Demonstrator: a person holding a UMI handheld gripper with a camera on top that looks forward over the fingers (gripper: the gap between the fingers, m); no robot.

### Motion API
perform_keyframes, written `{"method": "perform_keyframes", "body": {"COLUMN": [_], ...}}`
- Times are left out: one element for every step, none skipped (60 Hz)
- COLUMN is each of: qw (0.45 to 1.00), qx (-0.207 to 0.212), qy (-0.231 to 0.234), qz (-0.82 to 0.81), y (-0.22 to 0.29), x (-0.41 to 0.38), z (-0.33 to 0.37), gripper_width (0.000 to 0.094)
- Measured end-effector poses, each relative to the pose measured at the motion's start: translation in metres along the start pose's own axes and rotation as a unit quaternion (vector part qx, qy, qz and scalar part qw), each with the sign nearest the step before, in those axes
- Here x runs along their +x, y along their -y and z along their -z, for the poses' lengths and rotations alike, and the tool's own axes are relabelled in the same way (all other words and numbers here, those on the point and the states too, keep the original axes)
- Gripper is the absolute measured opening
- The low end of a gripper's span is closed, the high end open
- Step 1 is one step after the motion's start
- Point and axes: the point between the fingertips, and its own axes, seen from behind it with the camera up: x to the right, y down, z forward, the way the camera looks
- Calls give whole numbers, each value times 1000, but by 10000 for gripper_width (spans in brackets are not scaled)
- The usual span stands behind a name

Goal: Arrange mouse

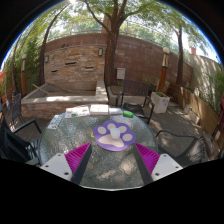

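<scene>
A purple paw-shaped mouse pad (pixel 115 133) with white toe patches lies on a round glass table (pixel 60 140), just ahead of my fingers. My gripper (pixel 111 158) is open and empty, its magenta pads (pixel 77 156) spread wide on either side of bare table top. A white mouse-like shape appears to rest on the pad's middle, but I cannot tell for sure.
Small items lie on the table's far side, among them a green object (pixel 127 114) and papers (pixel 78 114). Dark metal chairs (pixel 165 128) stand around the table. A brick wall (pixel 80 60), raised planter and trees lie beyond.
</scene>
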Motion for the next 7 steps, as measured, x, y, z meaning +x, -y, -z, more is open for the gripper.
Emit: {"method": "perform_keyframes", "body": {"qw": [1000, 1000, 1000, 1000, 1000, 1000, 1000], "qx": [-1, -1, -1, -1, -1, -1, -1], "qy": [0, 0, 1, 1, 1, 2, 3], "qz": [0, 0, 1, 1, 2, 1, 1], "y": [0, 0, 0, 1, 1, 2, 2], "x": [0, 0, -1, -1, 0, -1, -1], "z": [2, 3, 5, 6, 8, 9, 10], "gripper_width": [849, 849, 849, 849, 851, 848, 849]}}
